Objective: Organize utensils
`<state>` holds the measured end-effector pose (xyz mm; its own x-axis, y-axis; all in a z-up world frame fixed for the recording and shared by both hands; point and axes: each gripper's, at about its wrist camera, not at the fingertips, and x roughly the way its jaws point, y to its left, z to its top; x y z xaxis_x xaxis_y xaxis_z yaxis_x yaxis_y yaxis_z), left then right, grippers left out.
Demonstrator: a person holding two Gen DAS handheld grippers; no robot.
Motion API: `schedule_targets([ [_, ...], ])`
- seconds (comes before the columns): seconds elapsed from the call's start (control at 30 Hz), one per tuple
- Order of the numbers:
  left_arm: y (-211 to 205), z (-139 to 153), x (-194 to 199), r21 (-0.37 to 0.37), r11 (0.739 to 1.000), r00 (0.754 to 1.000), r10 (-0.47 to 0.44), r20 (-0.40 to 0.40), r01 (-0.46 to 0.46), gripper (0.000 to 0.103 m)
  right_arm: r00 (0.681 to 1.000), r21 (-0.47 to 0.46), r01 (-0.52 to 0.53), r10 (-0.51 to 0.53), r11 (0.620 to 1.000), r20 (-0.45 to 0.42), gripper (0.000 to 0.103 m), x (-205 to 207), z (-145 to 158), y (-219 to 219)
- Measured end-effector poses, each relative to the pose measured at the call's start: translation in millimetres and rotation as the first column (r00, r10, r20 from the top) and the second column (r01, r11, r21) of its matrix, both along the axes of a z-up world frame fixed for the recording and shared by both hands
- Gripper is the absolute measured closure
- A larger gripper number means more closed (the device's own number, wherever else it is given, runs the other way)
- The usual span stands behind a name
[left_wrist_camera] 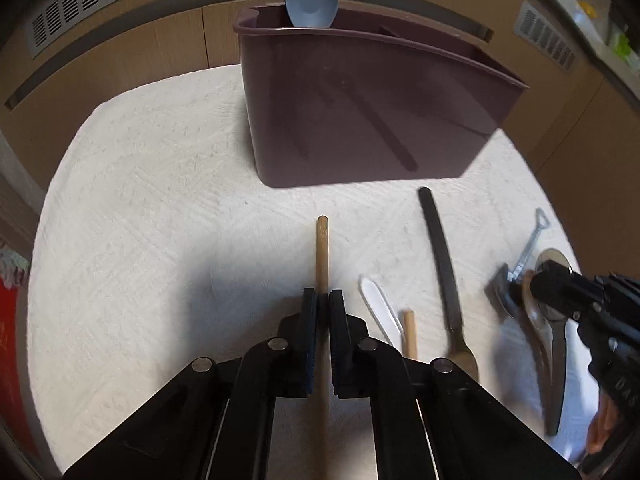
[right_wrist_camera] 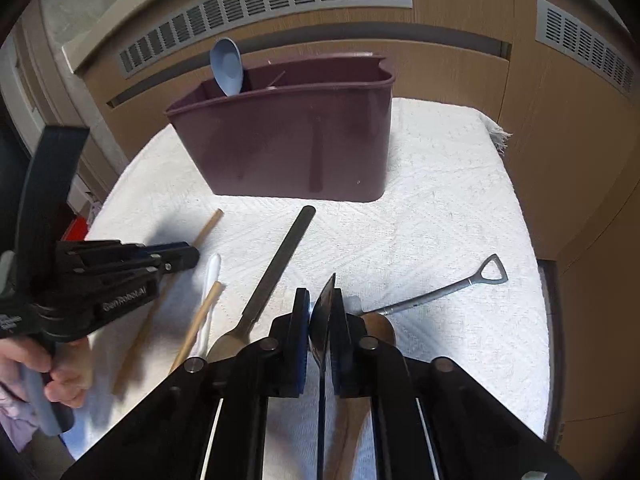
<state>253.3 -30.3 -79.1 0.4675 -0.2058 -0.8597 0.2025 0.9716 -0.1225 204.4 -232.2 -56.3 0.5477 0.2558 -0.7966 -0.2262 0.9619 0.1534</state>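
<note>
While the left gripper (left_wrist_camera: pixel 323 300) has its jaws pinched tight on a thin round wooden chopstick (left_wrist_camera: pixel 322 248) that runs straight up between the pads and pokes out past the tips, the right gripper (right_wrist_camera: pixel 325 304) is clamped just as tight on a dark metal spoon (right_wrist_camera: pixel 323 312), bowl turned edge-on between the pads with its tip sticking out in front. Just beside the left one you've got a second wooden chopstick (left_wrist_camera: pixel 410 334) lying on the white woven cloth (left_wrist_camera: pixel 160 200), touching a small white plastic utensil (left_wrist_camera: pixel 378 304), then a fork with a long black handle (left_wrist_camera: pixel 440 256) a bit further right. Near the right gripper there's a little silver shovel-shaped spoon (right_wrist_camera: pixel 444 292) with a triangle handle, and a brown wooden spoon bowl (right_wrist_camera: pixel 380 326) peeking out right behind the finger. Further back on the cloth sits the maroon plastic divided caddy (right_wrist_camera: pixel 288 140), with a pale blue plastic spoon (right_wrist_camera: pixel 227 66) standing bowl-up in its left rear compartment. A hand (right_wrist_camera: pixel 60 368) grips the left tool's handle.
</note>
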Motion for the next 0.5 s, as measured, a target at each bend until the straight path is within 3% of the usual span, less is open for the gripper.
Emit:
schedule_targets([
  [0.2,28,23,-58,-0.156,0.987,0.992,0.066,0.111,-0.048,0.097,0.998,0.031,-0.035,0.034,0.999,0.047,0.096,-26,17,-10],
  [0.37,35,52,-75,-0.245,0.968,0.972,0.105,0.208,-0.052,0.097,0.999,0.097,-0.034,0.032,0.995,0.027,0.096,-34,27,-21],
  [0.5,39,71,-78,-0.295,0.955,0.963,0.104,0.247,-0.027,0.097,0.997,0.115,-0.043,0.035,0.992,0.065,0.096,-43,44,-19],
])
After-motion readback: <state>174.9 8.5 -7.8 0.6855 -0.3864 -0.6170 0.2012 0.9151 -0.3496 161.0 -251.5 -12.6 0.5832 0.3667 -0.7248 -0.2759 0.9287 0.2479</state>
